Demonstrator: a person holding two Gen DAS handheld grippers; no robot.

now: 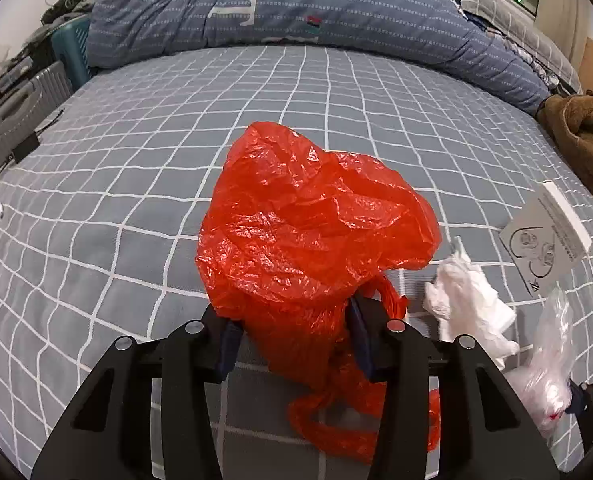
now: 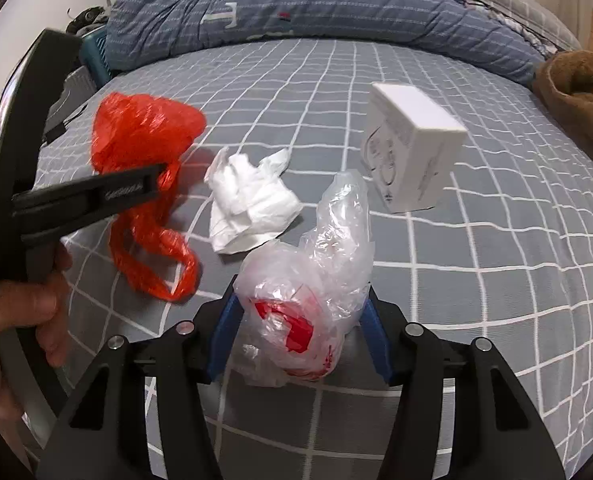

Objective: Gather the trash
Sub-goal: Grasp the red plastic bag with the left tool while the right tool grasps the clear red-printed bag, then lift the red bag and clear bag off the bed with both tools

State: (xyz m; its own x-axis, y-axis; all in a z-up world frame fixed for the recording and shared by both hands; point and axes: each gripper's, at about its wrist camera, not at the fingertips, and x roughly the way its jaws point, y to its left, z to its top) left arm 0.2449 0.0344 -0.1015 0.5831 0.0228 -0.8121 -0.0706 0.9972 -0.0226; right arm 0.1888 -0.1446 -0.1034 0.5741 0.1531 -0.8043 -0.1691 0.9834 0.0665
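Gripping state, left: the left gripper [image 1: 292, 340] has its blue pads narrowed onto the lower, gathered part of the red bag [image 1: 312, 224]; the plastic fills the gap and both pads appear to press it.
Gripping state, right: the right gripper [image 2: 300, 336] is pinched in on the clear bag [image 2: 316, 288], whose crumpled bulk sits between the pads, touching both.
Where the trash lies: all of it rests on the grey checked bedsheet [image 1: 96, 208], near the front edge of the bed.
Key relation: the white tissue [image 2: 252, 208] lies between the two bags, ahead of both grippers and untouched; in the left wrist view it sits to the right of the red bag, in the right wrist view to the left of the clear bag.
Nearer hand: I judge the right gripper slightly closer to the tissue, though both have their jaws occupied.
Long axis: the red bag stands as a puffed mound, its handles trailing back toward the left gripper; the clear bag rises upright from the right one.
Farther item: the white box [image 2: 412, 148] stands beyond the clear bag, to its right, well apart from the red bag.
Count: two bags, one tissue, one box, two grippers.
Likely next need: lift both bags clear without dragging the tissue along.
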